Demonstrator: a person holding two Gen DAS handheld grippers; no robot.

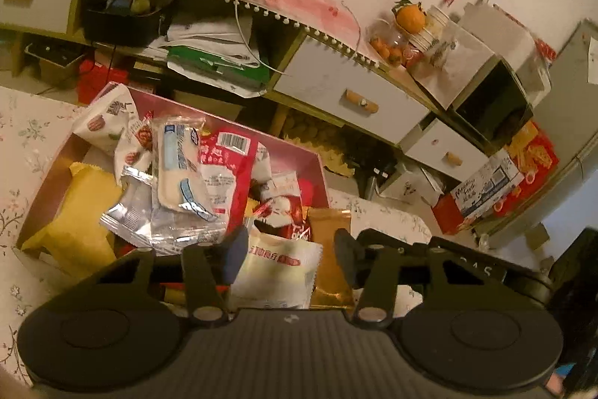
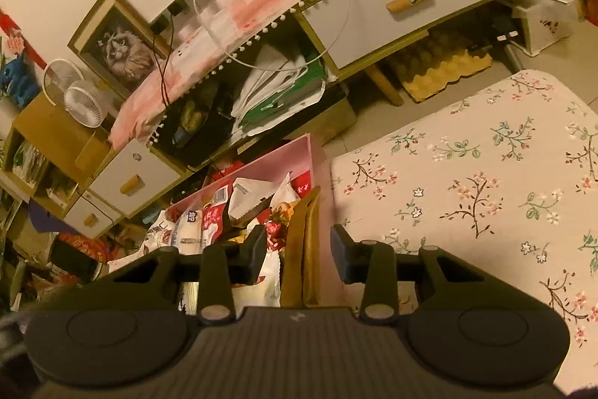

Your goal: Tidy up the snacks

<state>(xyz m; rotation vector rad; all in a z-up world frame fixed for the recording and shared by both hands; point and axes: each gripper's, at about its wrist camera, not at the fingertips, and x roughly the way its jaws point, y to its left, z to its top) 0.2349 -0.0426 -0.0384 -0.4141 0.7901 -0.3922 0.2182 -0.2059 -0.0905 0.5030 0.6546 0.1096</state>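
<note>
The pink box [image 1: 299, 148] on the flowered table is heaped with light, crinkly, slippery snack packets. My left gripper [image 1: 289, 255] hangs partly open around a cream packet [image 1: 278, 272], pads not clearly pressing; I'd pinch its sealed edge. My right gripper [image 2: 299, 251] straddles the box's near wall, gripping nothing.

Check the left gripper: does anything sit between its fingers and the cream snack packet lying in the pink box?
Nothing visible does. The left gripper has its jaws apart directly over the cream packet, which lies on top of the pile at the near end of the pink box, beside a gold packet.
</note>
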